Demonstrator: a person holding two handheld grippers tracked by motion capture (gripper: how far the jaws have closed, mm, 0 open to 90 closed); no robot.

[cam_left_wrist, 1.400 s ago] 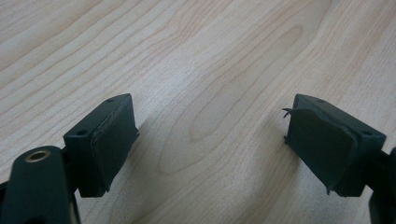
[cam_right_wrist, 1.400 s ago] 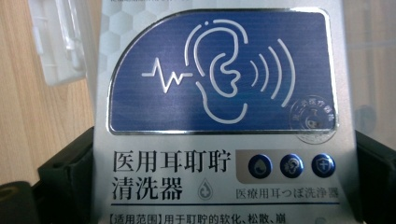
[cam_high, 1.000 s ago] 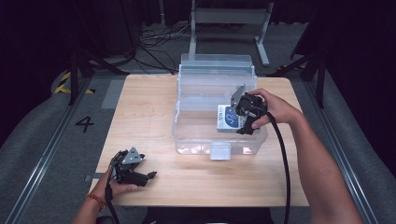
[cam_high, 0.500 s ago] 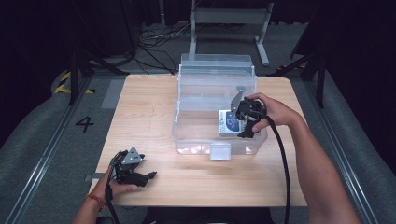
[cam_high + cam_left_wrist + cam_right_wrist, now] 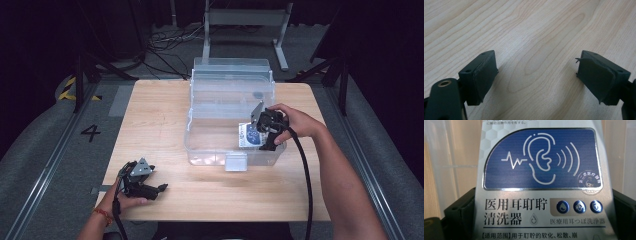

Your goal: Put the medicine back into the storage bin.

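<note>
A silver and blue ear-cleaner box [image 5: 248,135] hangs upright inside the right end of a clear plastic bin [image 5: 200,142]. My right gripper [image 5: 260,137] is shut on it, one jaw on each side edge. In the right gripper view the box [image 5: 539,182] stands close up between the jaws of the right gripper [image 5: 541,215], with the bin's clear wall behind it. My left gripper [image 5: 159,190] lies on the wooden table [image 5: 155,125] at the front left, held by a hand. Its jaws stand wide apart in the left gripper view [image 5: 536,80], with bare wood between them.
The bin's lid [image 5: 232,75] stands open at the back and a latch [image 5: 236,161] hangs on its front wall. Behind the table are a metal stand [image 5: 245,20] and floor cables [image 5: 165,42]. Bare tabletop lies left of and in front of the bin.
My right gripper has sunk a little lower into the bin with the box still in its jaws. The left gripper has stayed where it was.
</note>
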